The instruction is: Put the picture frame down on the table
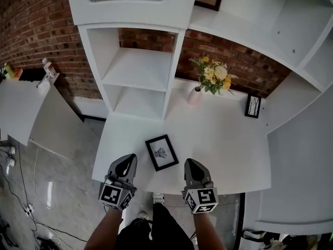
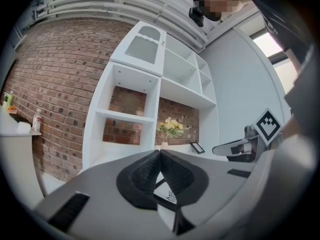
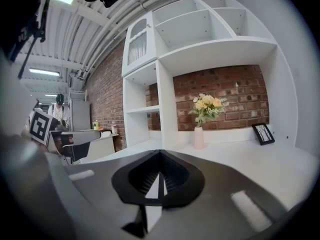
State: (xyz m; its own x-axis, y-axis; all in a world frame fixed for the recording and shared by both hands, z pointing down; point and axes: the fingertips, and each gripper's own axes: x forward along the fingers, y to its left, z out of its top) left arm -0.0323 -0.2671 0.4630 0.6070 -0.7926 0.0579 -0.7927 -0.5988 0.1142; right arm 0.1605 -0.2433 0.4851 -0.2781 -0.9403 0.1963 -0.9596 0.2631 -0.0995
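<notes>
The picture frame [image 1: 161,152] lies flat on the tabletop [image 1: 229,139], just ahead of both sets of jaws and between them, touched by neither. The left gripper [image 1: 126,164] and the right gripper [image 1: 191,166] each have their jaws pressed together on nothing. The set-down looks finished. I judge the next move need only draw both grippers clear without nudging the frame.

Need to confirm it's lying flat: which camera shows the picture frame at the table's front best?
The head view: the whole picture frame lies flat on the table, nothing covering it. The left gripper view catches only a sliver past its jaws; the right gripper view misses it.
</notes>
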